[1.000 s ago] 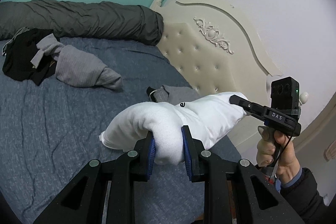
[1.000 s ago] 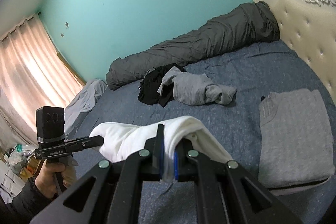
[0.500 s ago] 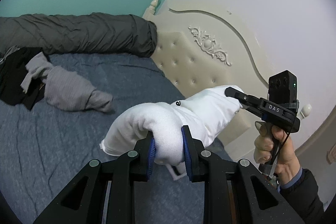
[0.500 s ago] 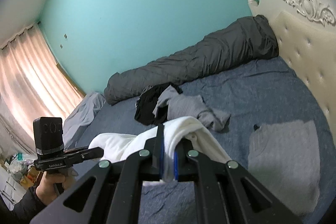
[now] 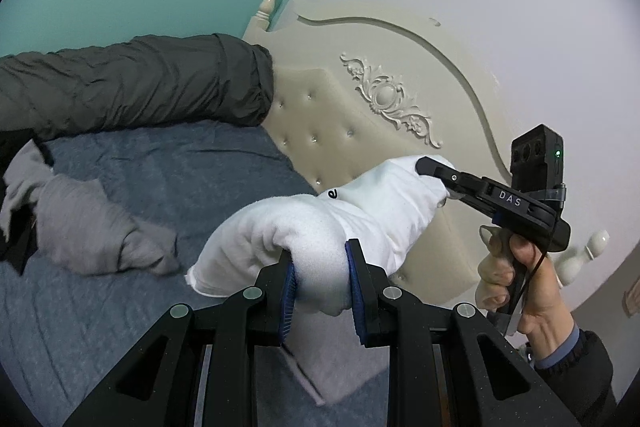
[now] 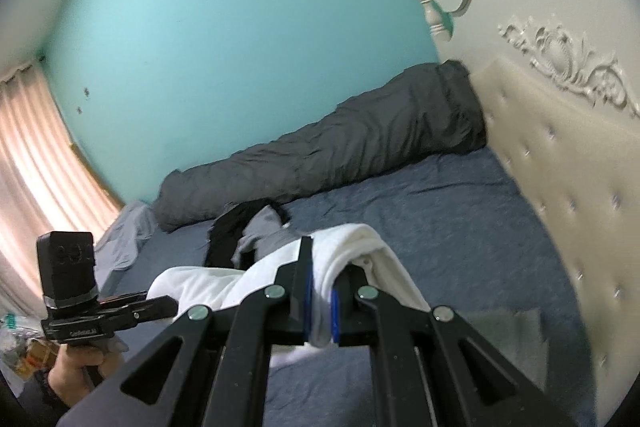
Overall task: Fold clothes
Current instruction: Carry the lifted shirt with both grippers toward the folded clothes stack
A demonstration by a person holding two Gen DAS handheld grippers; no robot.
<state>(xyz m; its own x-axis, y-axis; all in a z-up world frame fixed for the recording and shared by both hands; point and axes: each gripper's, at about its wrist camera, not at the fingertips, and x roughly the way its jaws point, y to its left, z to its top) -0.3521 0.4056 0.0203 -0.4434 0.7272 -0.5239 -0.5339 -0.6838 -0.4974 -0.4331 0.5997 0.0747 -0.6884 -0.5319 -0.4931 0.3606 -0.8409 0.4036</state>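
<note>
A folded white garment (image 5: 328,227) hangs in the air between both grippers above the blue bed. My left gripper (image 5: 320,263) is shut on its near end. My right gripper (image 6: 322,291) is shut on its other end (image 6: 360,247); it also shows in the left wrist view (image 5: 430,169) at the right, pinching the cloth. The left gripper shows in the right wrist view (image 6: 168,307) at the lower left. A folded grey garment (image 5: 332,355) lies on the bed below the white one, also dim in the right wrist view (image 6: 504,339).
A crumpled grey garment (image 5: 92,231) and black clothes (image 6: 232,231) lie on the blue bed (image 5: 180,167). A rolled dark grey duvet (image 5: 132,83) lies along the teal wall. The cream tufted headboard (image 5: 360,131) stands close on the right.
Both grippers have risen and moved toward the headboard with the white garment held between them. It now hangs over the folded grey garment.
</note>
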